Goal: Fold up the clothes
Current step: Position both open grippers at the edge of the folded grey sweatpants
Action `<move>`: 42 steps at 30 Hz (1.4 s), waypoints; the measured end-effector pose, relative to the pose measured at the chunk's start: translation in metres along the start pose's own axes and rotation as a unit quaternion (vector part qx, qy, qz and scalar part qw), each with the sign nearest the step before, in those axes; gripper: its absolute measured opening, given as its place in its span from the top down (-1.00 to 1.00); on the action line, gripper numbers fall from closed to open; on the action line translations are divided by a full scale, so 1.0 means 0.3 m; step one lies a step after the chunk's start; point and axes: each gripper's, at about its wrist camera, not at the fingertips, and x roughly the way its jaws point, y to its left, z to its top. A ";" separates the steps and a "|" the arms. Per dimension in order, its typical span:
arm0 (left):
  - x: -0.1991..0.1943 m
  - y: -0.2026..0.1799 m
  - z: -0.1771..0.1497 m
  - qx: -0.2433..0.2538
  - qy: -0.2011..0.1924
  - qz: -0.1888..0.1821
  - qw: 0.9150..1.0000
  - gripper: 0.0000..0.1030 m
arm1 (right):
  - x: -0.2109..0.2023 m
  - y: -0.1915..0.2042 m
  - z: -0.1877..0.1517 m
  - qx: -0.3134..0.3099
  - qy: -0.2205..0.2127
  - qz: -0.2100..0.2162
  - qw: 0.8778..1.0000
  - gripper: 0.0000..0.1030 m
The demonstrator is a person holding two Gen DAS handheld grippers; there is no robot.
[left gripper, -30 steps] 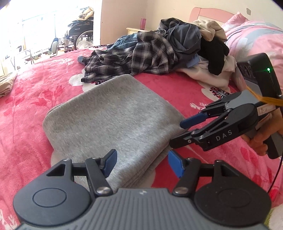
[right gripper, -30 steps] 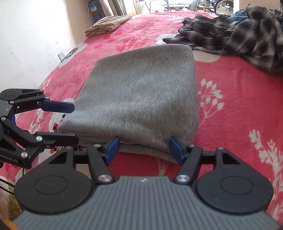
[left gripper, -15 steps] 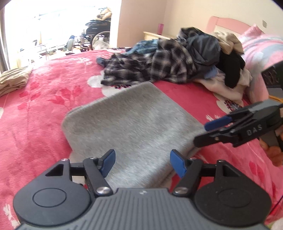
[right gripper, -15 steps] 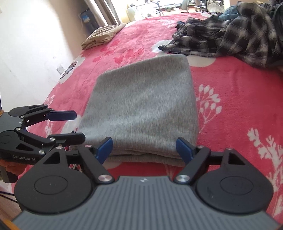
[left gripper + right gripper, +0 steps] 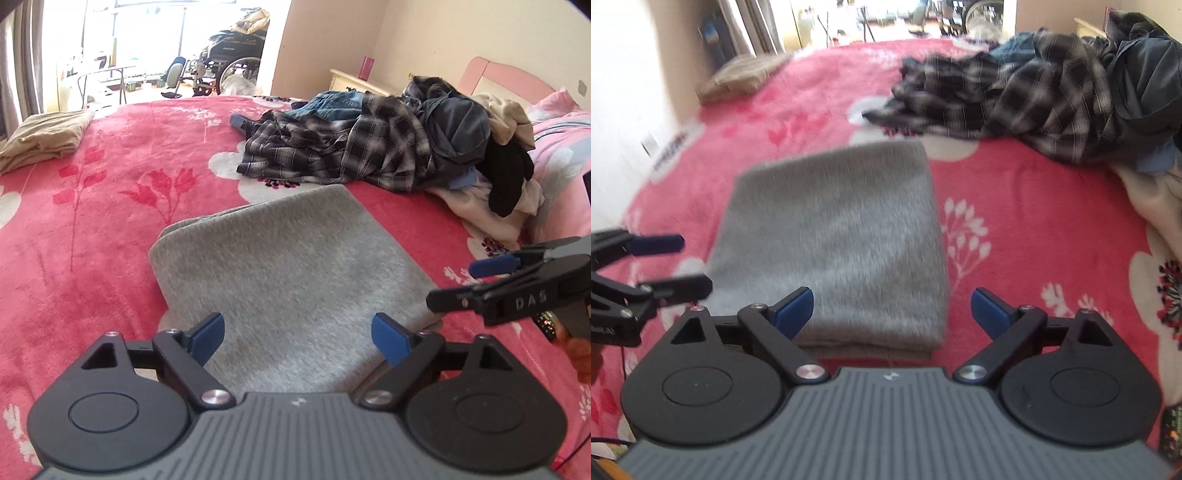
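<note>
Left gripper (image 5: 297, 334), black linkage arms tipped with blue pads, jaws spread wide and holding nothing, poised above the near edge of the folded grey knit garment (image 5: 291, 273). Right gripper (image 5: 892, 308), of the same build, likewise spread wide and empty, over the near right part of the same garment; in the left wrist view it enters from the right edge, side-on, its fingers parted beside the garment's right border, with part of a hand (image 5: 576, 350) visible behind it. In the right wrist view the left gripper appears at the left edge, fingers parted, just beside the garment's left border. The grey garment lies flat as a neat rectangle of several stacked layers on the red plush bedspread with white and pink flower print (image 5: 92, 229), its layered edge facing the right wrist camera. Beyond it, apart from its far edge, sits a heap of unfolded clothing: a dark plaid shirt (image 5: 343, 155), a slate-blue garment (image 5: 458, 129), a black item (image 5: 509, 173) and cream fabric (image 5: 491, 214). A folded tan garment (image 5: 44, 136) rests at the far left corner of the bed. A pink headboard (image 5: 498, 77) and pink bedding stand at right; a wheelchair (image 5: 232, 59) shows in the bright room beyond. The right wrist view is motion-blurred.
</note>
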 end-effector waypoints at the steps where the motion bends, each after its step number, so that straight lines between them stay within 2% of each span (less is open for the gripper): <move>1: 0.002 0.002 0.000 -0.003 0.002 0.000 1.000 -0.73 | 0.006 0.006 -0.002 -0.001 0.010 -0.002 1.000 -0.80; 5: 0.005 0.007 -0.002 -0.015 0.009 0.004 1.000 -0.75 | 0.013 0.029 -0.014 0.001 0.027 -0.008 1.000 -0.80; 10: 0.011 0.019 -0.004 -0.026 0.019 0.010 0.999 -0.77 | 0.006 0.064 -0.023 -0.027 0.025 -0.030 0.999 -0.80; 29: 0.024 0.037 -0.016 -0.047 0.039 0.024 0.998 -0.80 | -0.005 0.082 -0.020 -0.039 0.024 -0.052 0.998 -0.80; 42: 0.034 0.034 -0.021 -0.060 0.055 0.043 0.996 -0.96 | -0.013 0.082 -0.024 -0.045 0.018 -0.069 0.996 -0.80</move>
